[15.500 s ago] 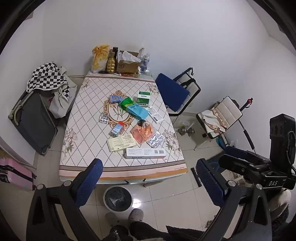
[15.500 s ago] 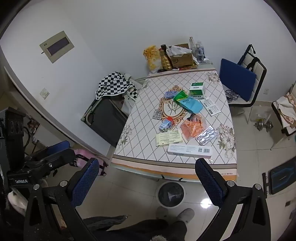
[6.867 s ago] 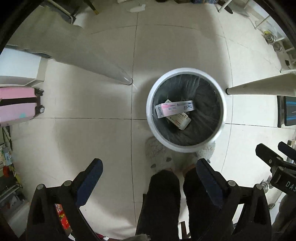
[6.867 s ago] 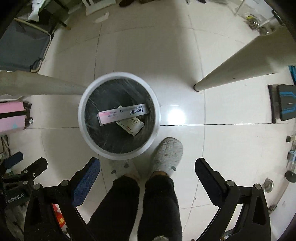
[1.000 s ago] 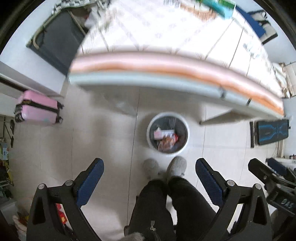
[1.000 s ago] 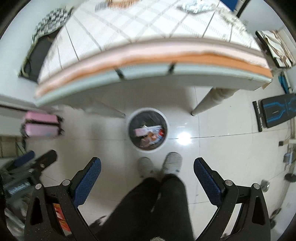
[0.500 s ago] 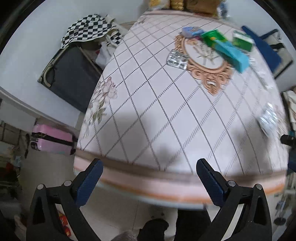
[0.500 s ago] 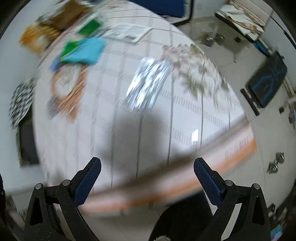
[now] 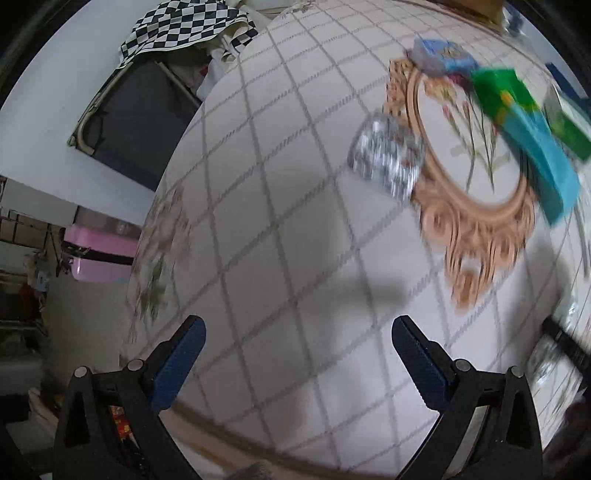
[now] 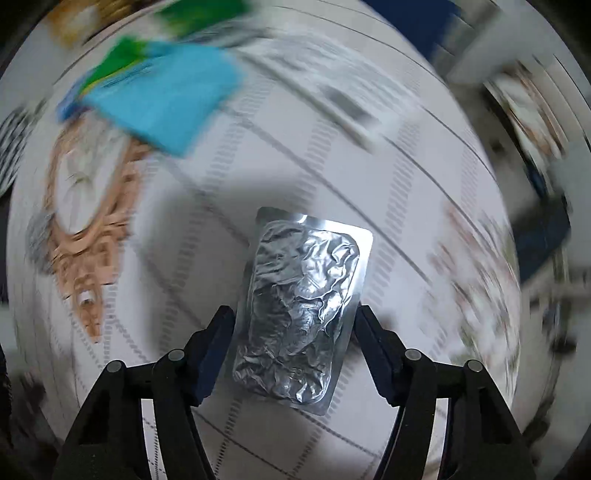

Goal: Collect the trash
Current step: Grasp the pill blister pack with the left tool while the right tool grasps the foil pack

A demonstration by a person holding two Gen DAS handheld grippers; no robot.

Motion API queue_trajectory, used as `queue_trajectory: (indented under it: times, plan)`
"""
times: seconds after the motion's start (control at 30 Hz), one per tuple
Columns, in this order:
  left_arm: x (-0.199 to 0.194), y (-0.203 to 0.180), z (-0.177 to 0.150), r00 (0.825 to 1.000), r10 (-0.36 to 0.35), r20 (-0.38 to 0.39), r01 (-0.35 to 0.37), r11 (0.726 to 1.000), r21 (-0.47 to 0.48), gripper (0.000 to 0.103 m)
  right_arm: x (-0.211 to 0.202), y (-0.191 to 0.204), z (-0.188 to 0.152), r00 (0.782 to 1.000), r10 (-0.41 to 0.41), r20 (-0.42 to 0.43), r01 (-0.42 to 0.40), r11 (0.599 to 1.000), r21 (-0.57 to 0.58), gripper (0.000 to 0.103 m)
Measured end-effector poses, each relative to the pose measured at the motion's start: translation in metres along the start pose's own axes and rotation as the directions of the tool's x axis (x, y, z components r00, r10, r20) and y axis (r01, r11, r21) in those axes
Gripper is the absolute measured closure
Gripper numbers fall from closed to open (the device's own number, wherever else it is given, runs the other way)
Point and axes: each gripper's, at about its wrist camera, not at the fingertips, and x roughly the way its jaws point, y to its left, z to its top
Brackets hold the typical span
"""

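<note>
- Step in hand, judging by the pose: picking up the next piece of trash, the silver foil blister pack [image 10: 301,306].
- Right gripper [image 10: 294,322] straddling the pack's near half, one finger at each long edge, close to or just touching the foil; whether clamped or only closing cannot be told from the blurred view.
- Left gripper [image 9: 295,332] spread wide, holding nothing, hovering over bare cloth nearer than the gold medallion [image 9: 480,221].
- Next move likely calls for: pinching across the pack's width, lifting without buckling the thin foil, then carrying to a bin, not visible here.
- Surface [image 9: 277,221] covered in a white diamond-lattice cloth; second foil pack [image 9: 386,160] at the medallion's left edge; blue packet [image 9: 539,162] and green packet [image 9: 498,92] on the medallion's far-right side; small blue box [image 9: 443,55] beyond it.
- Room left of the surface: checkered cloth [image 9: 188,26] over a dark folded frame, pink suitcase [image 9: 101,249] on the floor.
</note>
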Motion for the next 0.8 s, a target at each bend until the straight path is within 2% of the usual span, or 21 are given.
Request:
queue_trajectory:
  times: [0.1,0.23,0.43,0.47,0.5,0.53,0.6,0.8]
  plan:
    - [0.007,-0.013,0.036,0.999,-0.042,0.003,0.042,0.998,0.046,0.0,-0.007,0.015,0.017,0.999,0.041,0.014,-0.04,0.996,-0.075,0.035]
    - [0.022,-0.037,0.072,0.997,-0.083,-0.004,0.083,0.985,0.149,0.001,-0.009,0.015,0.041,0.996,0.087,-0.02,-0.088,0.993,-0.076,0.035]
    - [0.044,-0.072,0.097,0.997,-0.066,-0.029,0.071,0.949,0.306,0.001,-0.008,0.022,0.07,0.996,0.072,-0.051,-0.077,0.992,-0.096,0.035]
    - [0.047,-0.075,0.098,0.998,-0.061,-0.025,0.066,0.944,0.324,0.006,-0.008,0.024,0.074,0.996,0.067,-0.056,-0.072,0.993,-0.097,0.035]
    - [0.048,-0.078,0.098,0.998,-0.058,-0.024,0.063,0.939,0.338,0.022,-0.013,0.027,0.07,0.996,0.062,-0.057,-0.068,0.993,-0.095,0.035]
    - [0.05,-0.08,0.098,0.998,-0.053,-0.025,0.059,0.937,0.344,0.032,-0.014,0.028,0.072,0.997,0.058,-0.06,-0.063,0.994,-0.093,0.035]
    - [0.049,-0.08,0.101,0.996,-0.088,-0.033,0.094,0.937,0.337,0.048,-0.012,0.036,0.076,0.997,0.048,-0.065,-0.054,0.994,-0.095,0.035]
    - [0.048,-0.082,0.098,0.995,-0.096,-0.027,0.099,0.941,0.324,0.048,-0.015,0.051,0.08,0.997,-0.02,-0.076,0.01,0.991,-0.134,0.033]
